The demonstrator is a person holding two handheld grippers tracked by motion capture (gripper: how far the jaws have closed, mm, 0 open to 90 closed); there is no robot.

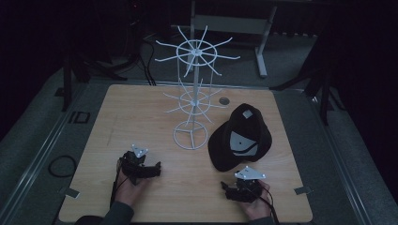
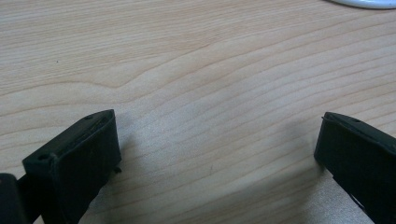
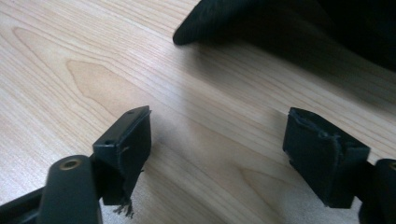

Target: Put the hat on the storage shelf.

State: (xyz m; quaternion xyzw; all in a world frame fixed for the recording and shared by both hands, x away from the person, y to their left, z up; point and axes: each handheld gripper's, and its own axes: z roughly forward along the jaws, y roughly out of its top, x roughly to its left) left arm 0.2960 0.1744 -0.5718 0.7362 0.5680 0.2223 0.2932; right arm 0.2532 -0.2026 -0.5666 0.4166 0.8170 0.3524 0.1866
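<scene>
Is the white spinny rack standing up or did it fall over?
Standing up. The white rack has its round base flat on the table, its pole goes straight up, and its hooks are empty. The black cap lies beside it.

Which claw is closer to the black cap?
The right claw. It sits just below the cap, whose dark brim shows right ahead in its own view, while the left claw is across the table, nearer the white rack.
</scene>
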